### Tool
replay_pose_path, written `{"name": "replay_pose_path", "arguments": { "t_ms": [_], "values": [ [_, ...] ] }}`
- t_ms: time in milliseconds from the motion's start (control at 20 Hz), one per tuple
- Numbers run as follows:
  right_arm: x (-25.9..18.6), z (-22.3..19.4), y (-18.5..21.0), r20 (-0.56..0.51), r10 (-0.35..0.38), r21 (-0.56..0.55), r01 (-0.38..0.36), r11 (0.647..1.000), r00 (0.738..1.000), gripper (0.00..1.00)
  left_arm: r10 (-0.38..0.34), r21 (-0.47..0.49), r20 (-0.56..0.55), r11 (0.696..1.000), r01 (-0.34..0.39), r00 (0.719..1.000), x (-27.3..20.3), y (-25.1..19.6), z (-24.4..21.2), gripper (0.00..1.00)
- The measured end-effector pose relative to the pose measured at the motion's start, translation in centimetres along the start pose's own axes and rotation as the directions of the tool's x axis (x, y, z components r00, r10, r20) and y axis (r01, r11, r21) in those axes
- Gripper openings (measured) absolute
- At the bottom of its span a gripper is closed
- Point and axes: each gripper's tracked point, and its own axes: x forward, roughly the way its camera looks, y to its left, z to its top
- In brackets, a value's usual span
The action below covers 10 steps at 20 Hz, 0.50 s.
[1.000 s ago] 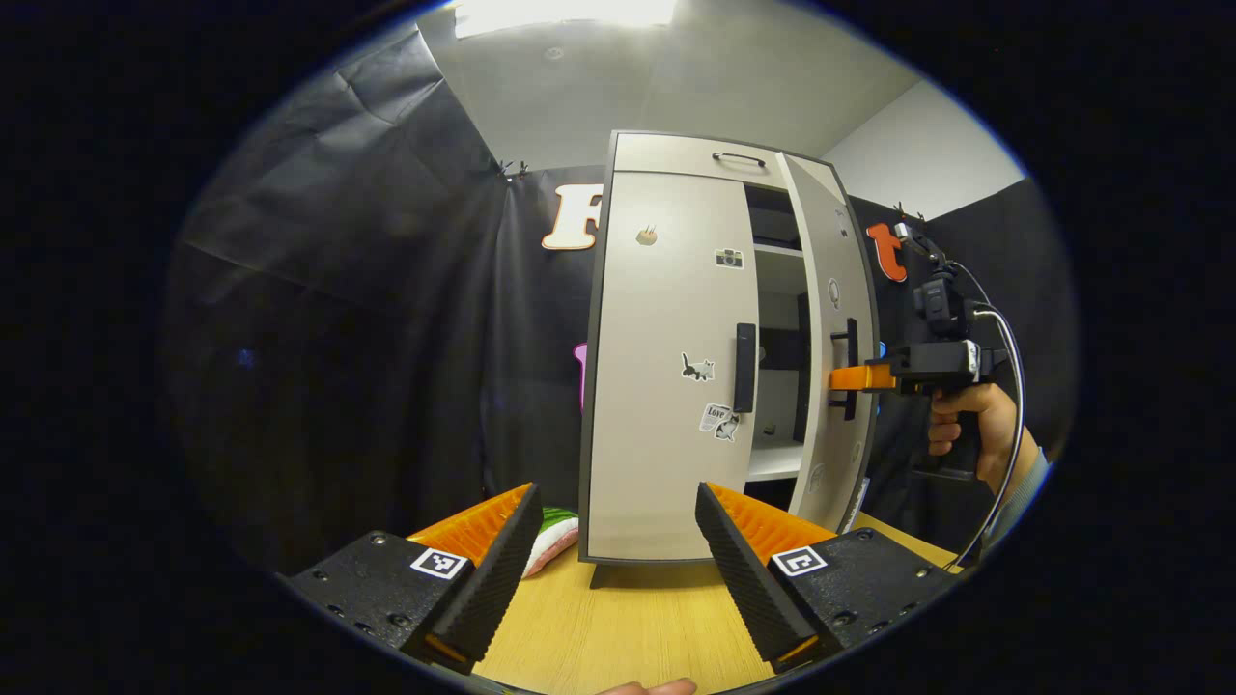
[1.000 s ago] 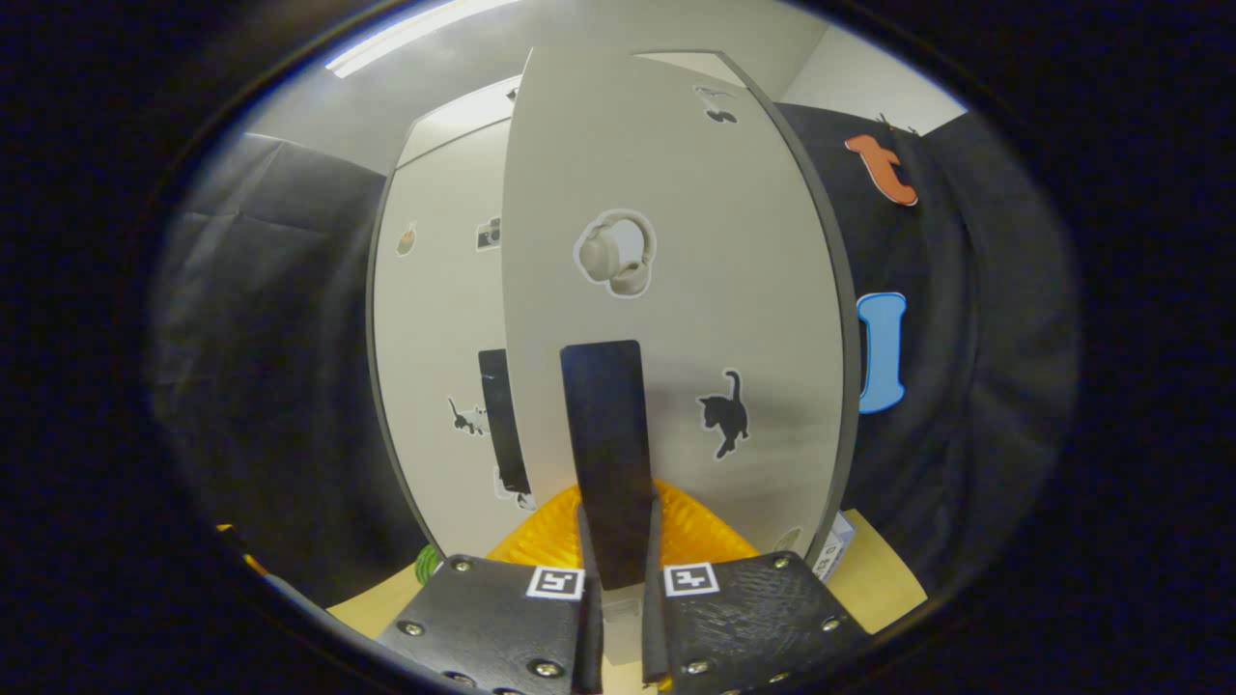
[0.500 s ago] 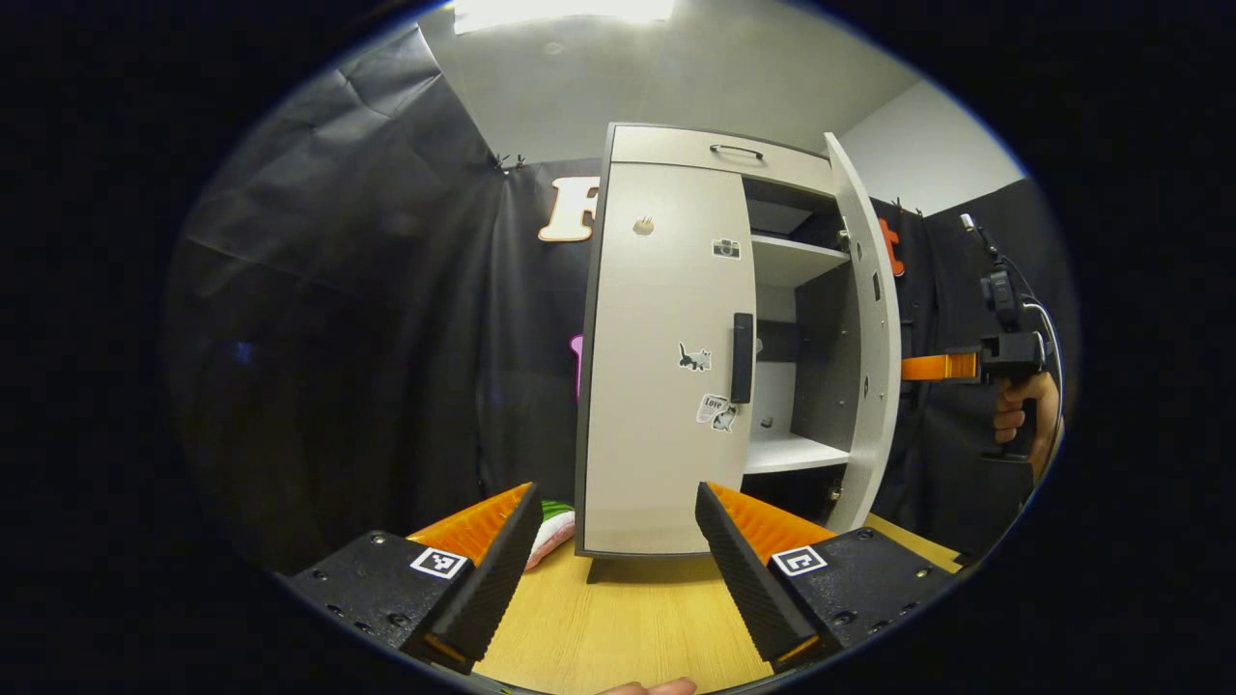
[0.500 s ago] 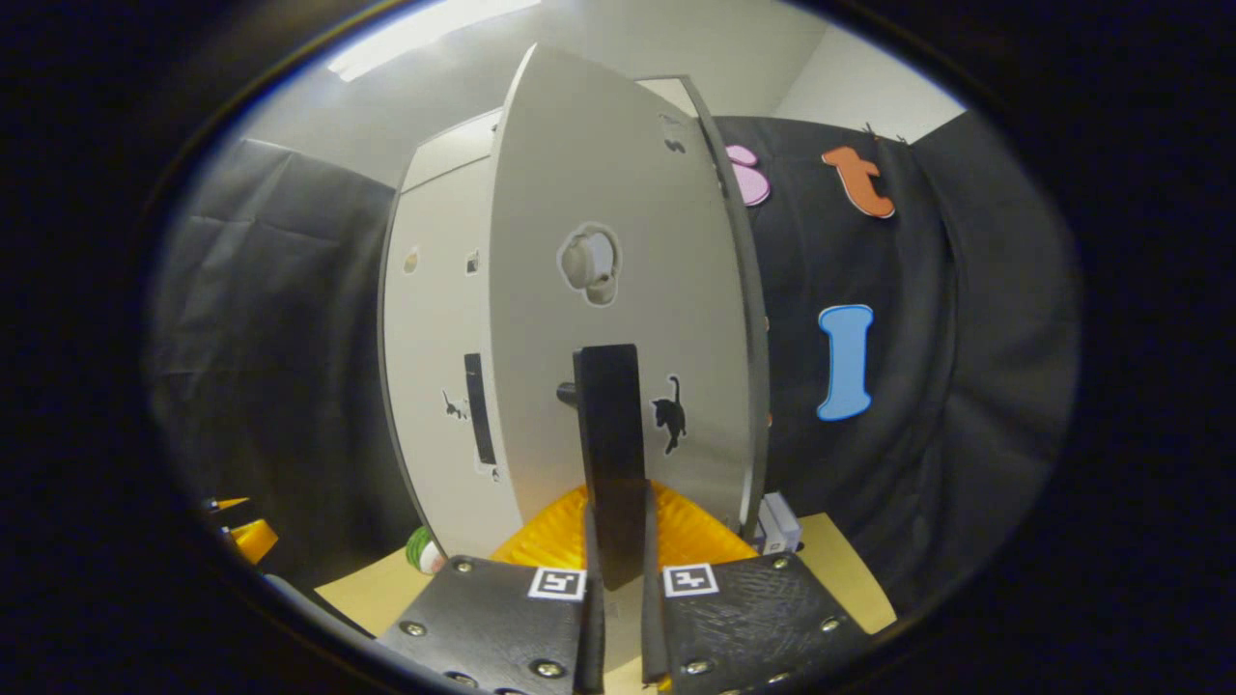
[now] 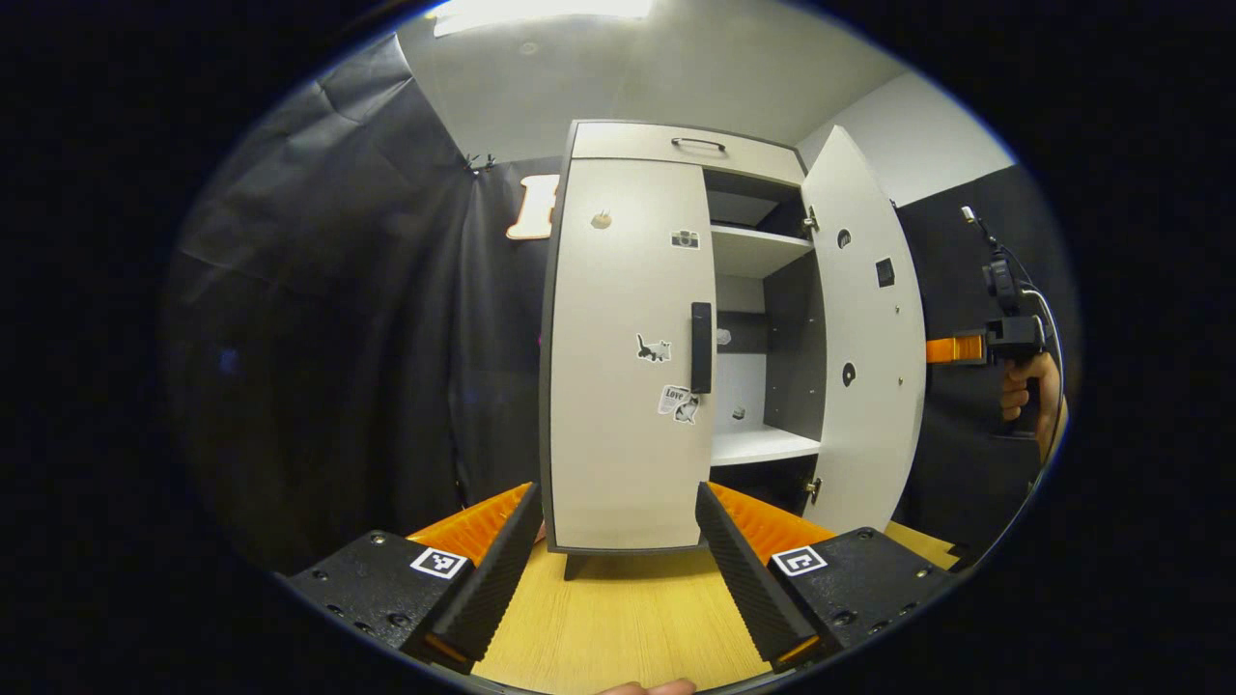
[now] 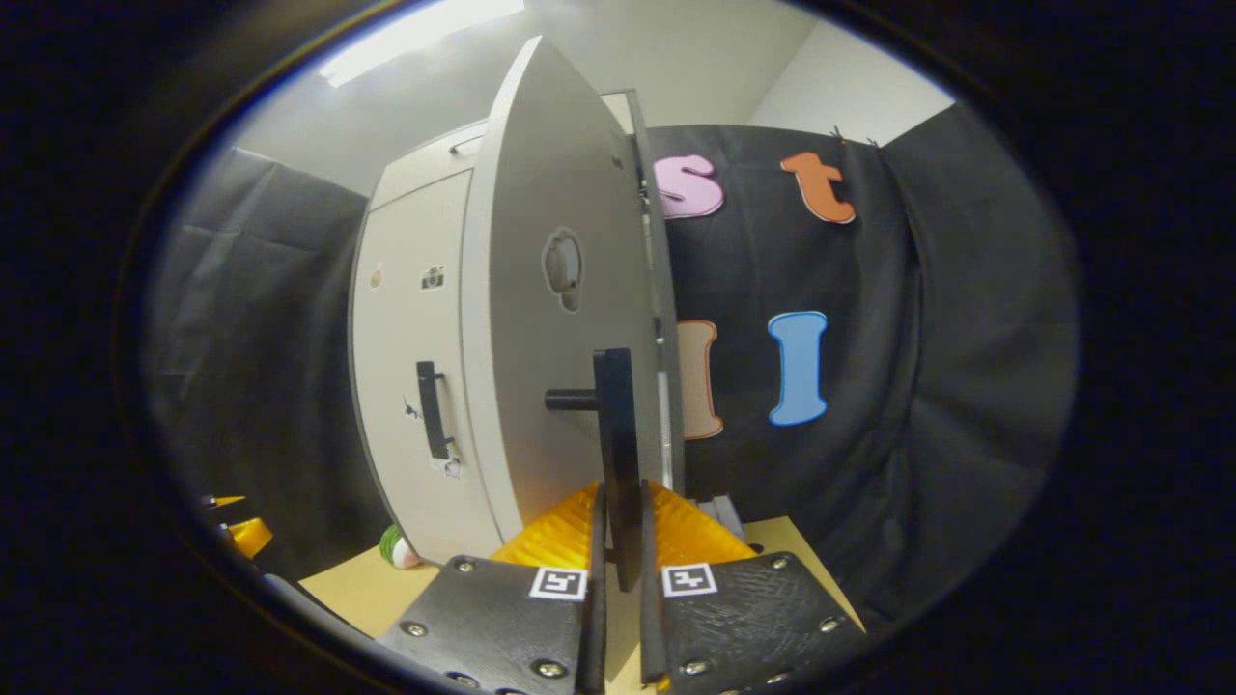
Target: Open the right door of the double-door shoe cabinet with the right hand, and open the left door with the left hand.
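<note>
The pale shoe cabinet [image 5: 618, 386] stands on the wooden table [image 5: 618, 627]. Its left door [image 5: 618, 357] is closed, with a black handle [image 5: 701, 347] at its inner edge. My left gripper [image 5: 618, 541] is open, low in front of that door and some way off it. The right door [image 5: 864, 338] stands wide open, so the shelves [image 5: 763, 444] inside show. In the right gripper view my right gripper [image 6: 618, 526] is shut on the right door's black handle [image 6: 618, 434], with the door [image 6: 541, 338] seen nearly edge-on. It appears far right as the right gripper [image 5: 951, 349] in a hand [image 5: 1024, 396].
A drawer with a thin handle [image 5: 697, 145] tops the cabinet. A green and white object [image 6: 396, 548] lies at the cabinet's left foot, and a small box [image 6: 719, 512] sits behind the open door. Black cloth walls surround the table.
The right door has swung from slightly ajar to wide open, drawn by my right gripper on its handle. The cabinet has shifted a little left in the left gripper view.
</note>
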Motion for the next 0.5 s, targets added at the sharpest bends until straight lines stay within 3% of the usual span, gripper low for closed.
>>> {"name": "replay_pose_path", "arguments": {
  "t_ms": [100,150,200,250,500],
  "values": [
    [0.4,-0.4,-2.8,0.016,-0.085,-0.017,0.085,0.996,0.996,0.11,-0.008,0.007,-0.006,1.0,0.008,1.0,0.2,-0.5,-0.3,0.99],
    [-1.4,1.2,-3.2,0.031,-0.086,0.013,0.085,0.996,0.996,0.08,-0.011,0.006,-0.012,1.0,0.011,1.0,0.4,-0.8,-0.4,0.99],
    [-0.3,0.7,-3.3,0.004,-0.038,0.059,0.038,0.998,0.999,0.01,-0.015,0.002,-0.019,1.0,0.015,1.0,0.6,-1.0,-0.6,0.99],
    [-0.2,0.3,-3.3,0.007,-0.013,0.111,0.013,0.994,1.0,0.0,-0.018,-0.003,-0.026,1.0,0.018,1.0,0.7,-1.1,-0.7,0.99],
    [-0.4,0.5,-3.4,0.021,-0.039,0.055,0.038,0.998,0.999,0.01,-0.022,0.006,-0.033,1.0,0.023,0.999,1.3,-1.8,-0.5,0.99]
  ]
}}
